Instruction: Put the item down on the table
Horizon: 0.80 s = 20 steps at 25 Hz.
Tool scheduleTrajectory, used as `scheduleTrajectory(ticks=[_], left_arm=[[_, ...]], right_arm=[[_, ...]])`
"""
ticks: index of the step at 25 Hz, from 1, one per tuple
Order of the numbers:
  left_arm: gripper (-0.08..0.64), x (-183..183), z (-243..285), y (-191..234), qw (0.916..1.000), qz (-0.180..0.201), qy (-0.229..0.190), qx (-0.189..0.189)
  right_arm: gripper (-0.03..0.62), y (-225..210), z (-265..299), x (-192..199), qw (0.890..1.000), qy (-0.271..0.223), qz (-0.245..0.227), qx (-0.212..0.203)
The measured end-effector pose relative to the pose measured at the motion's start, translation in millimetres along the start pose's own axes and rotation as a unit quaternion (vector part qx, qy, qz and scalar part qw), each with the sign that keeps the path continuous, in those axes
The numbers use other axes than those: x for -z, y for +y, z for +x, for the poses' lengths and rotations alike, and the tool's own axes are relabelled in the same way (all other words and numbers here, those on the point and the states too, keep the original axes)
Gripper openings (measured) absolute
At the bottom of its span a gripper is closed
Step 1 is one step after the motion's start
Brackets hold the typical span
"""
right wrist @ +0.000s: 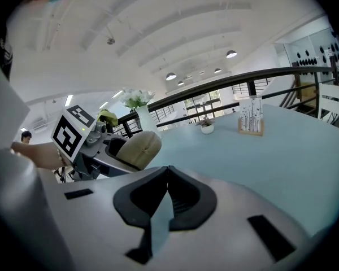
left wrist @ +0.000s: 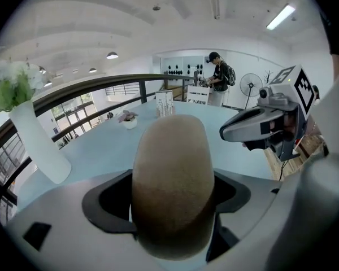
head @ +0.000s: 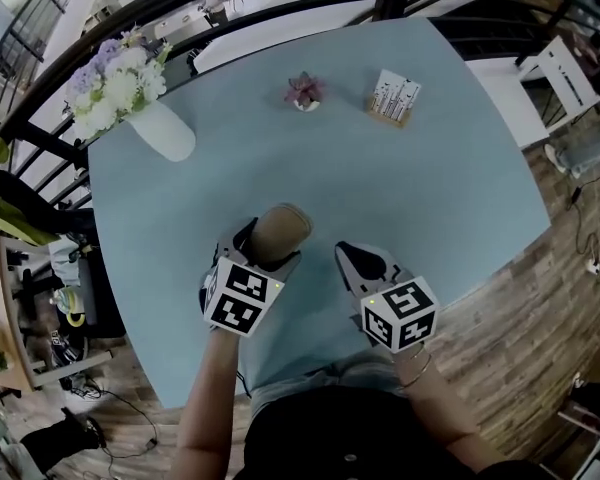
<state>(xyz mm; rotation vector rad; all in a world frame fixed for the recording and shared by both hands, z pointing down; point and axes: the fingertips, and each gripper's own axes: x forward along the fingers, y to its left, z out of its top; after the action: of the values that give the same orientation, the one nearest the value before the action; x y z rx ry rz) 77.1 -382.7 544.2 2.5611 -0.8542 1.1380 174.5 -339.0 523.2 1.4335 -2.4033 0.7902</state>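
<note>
My left gripper [head: 266,252] is clamped across the middle of the tan rounded item [left wrist: 169,179]. It holds the item over the table [head: 380,188], nearer me than the white vase [head: 165,133]. The item looks light, matte and slightly soft, so I judge this grip safe. My right gripper [right wrist: 167,169], farther from the vase, is closed on nothing. Far right of the vase, the card stand's [head: 394,98] print is too small to read.

L tool [head: 273,244], R tool [head: 347,253]: grey shells, black pads [right wrist: 133,199], b/w marker cubes [head: 242,298]; R-wrist bracelet [head: 417,368]
</note>
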Motion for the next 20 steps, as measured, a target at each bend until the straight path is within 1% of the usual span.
scheduleTrajectory(ticks=[3, 7, 10, 14, 20], left_arm=[[0.396, 1, 16, -5, 0.9992, 0.022, 0.021, 0.024], [0.396, 1, 34, -14, 0.9969, 0.045, 0.036, 0.052], [0.396, 5, 47, -15, 0.9945, 0.066, 0.057, 0.059], [0.396, 12, 62, -20, 0.9904, 0.086, 0.082, 0.071], [0.396, 14, 77, -29, 0.986, 0.1, 0.102, 0.087]], right_arm=[[0.005, -8, 2, 4, 1.0, 0.003, 0.006, 0.008], [0.005, -17, 4, 13, 1.0, 0.009, 0.018, 0.016], [0.006, -21, 7, 19, 1.0, 0.016, 0.016, 0.022], [0.006, -26, 7, 25, 0.999, 0.023, 0.019, 0.03], [0.005, -38, 0, 31, 0.998, 0.027, 0.028, 0.046]])
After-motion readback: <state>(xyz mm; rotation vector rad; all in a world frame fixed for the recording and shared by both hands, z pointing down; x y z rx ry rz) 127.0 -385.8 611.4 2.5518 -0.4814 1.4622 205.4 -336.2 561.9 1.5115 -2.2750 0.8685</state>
